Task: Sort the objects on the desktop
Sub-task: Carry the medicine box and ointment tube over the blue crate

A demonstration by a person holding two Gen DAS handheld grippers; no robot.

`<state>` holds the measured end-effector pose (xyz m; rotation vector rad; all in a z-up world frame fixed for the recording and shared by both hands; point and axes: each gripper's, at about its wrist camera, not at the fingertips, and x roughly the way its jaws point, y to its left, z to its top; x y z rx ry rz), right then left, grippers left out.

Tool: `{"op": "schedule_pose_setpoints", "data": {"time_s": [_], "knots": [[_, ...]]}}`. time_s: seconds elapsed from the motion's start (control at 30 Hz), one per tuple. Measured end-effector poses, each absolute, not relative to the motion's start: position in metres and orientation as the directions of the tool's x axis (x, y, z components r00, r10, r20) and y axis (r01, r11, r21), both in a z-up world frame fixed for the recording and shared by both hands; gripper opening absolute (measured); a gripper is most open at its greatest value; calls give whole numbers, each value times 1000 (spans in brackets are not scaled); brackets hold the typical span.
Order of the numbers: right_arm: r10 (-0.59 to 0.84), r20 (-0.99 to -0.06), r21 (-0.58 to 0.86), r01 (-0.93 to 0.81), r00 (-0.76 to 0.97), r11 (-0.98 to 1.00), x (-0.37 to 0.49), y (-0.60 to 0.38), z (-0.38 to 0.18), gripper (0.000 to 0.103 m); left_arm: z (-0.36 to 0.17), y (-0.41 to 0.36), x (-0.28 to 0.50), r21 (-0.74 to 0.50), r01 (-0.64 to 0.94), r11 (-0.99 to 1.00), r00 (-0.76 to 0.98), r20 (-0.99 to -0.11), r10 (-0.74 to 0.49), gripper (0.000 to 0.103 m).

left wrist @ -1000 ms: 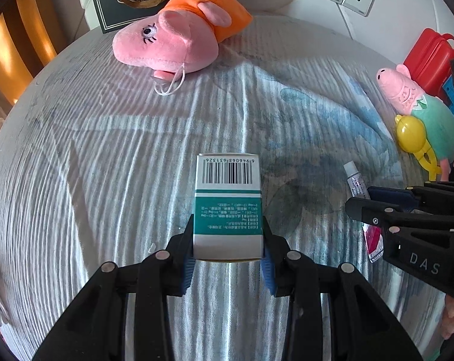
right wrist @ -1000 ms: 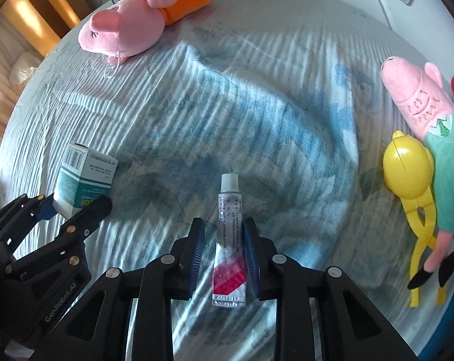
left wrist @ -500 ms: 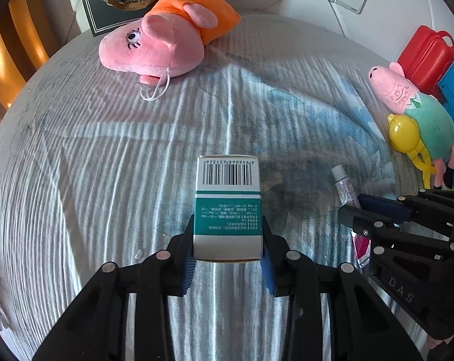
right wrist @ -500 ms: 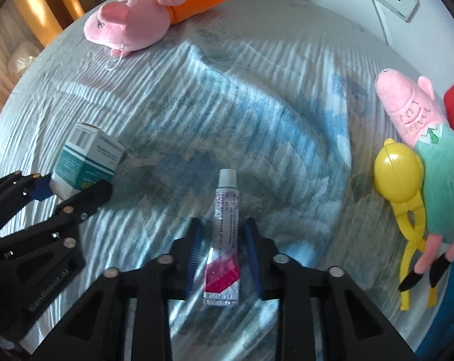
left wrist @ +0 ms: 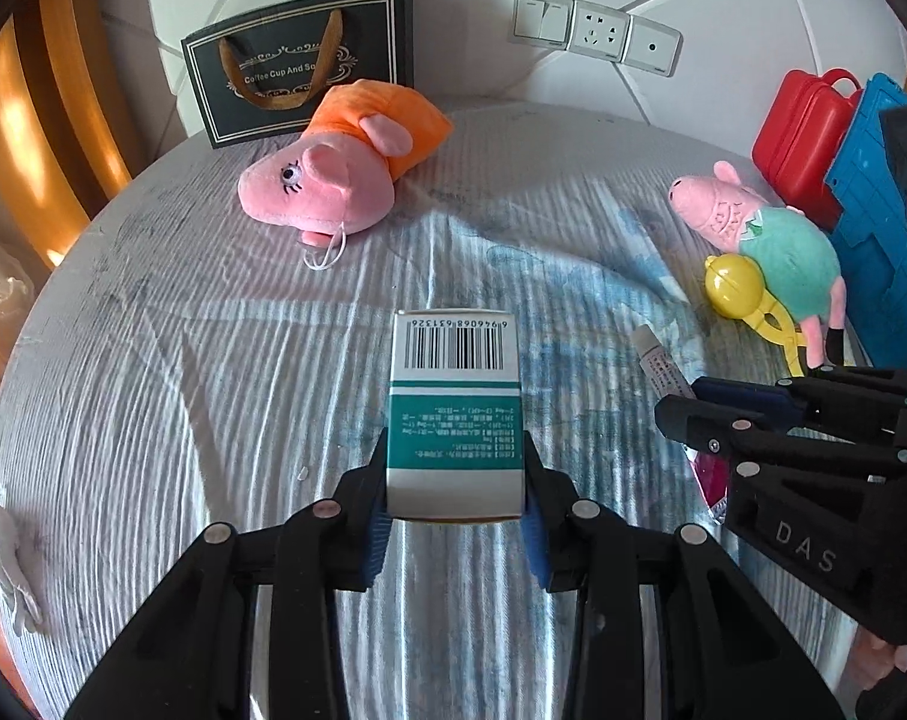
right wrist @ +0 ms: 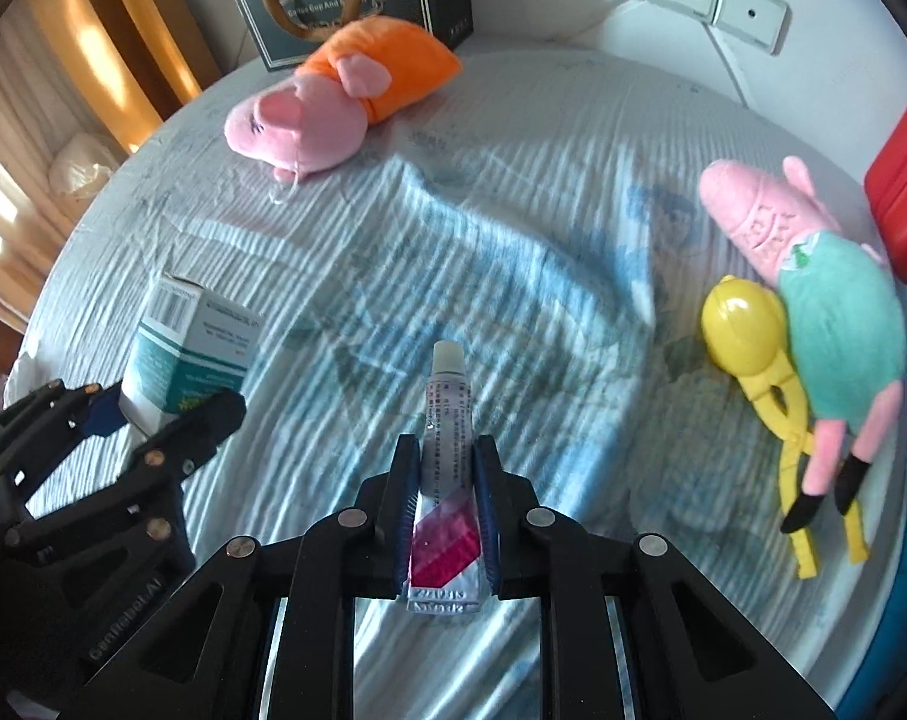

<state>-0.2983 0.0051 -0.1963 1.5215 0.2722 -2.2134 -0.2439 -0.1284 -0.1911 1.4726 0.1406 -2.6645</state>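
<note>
A green-and-white box (left wrist: 456,414) is clamped between the pads of the left hand-held gripper (left wrist: 456,510), narrowed onto the box's two sides, at 6 o'clock in the left wrist view. A tube (right wrist: 447,468) is pinched in the right hand-held gripper (right wrist: 447,516); its jaws have just been closing and now press on the tube's lower half, white cap pointing to 12 o'clock. Both items appear to be held clear of the striped sheet (left wrist: 183,390) that covers the surface; whether that surface is a bed or a counter cannot be told.

As for progress, the sorting is judged to be at an early or middle stage: two small items are in hand but not yet put anywhere, and no sorting bin can be made out. Left lying are a pig plush in orange (left wrist: 339,174) at 11 o'clock, a pig plush in green (left wrist: 765,234) at 2 o'clock, and a yellow toy (left wrist: 741,294) touching the latter. A red case (left wrist: 801,132) and a blue case (left wrist: 879,222) stand at the 2 o'clock edge.

Of writing, a barcode with the digits 6 946068 631326 is seen on the box, above small print too fine to be read. "Coffee Cup And" is printed on a dark gift bag (left wrist: 297,78) at 11 o'clock. "DAS" is moulded on the right gripper's body, and lettering on the left one's body, seen from the right wrist, cannot be read with certainty. The tube's print is illegible.
</note>
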Motion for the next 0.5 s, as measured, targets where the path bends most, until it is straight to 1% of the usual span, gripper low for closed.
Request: {"op": "schedule_pose_setpoints", "data": {"time_s": [0.3,0.5], "knots": [[-228,-889,29,450,-397,-893,-255,25,-146,18,-152,-97,-211,0,95,-995,-579,-813,-55,35],[-207,-851,-19,424,-482,-905,-225,45,-116,18,-129,-74,-190,8,60,-998,-617,-786,-43,35]]}}
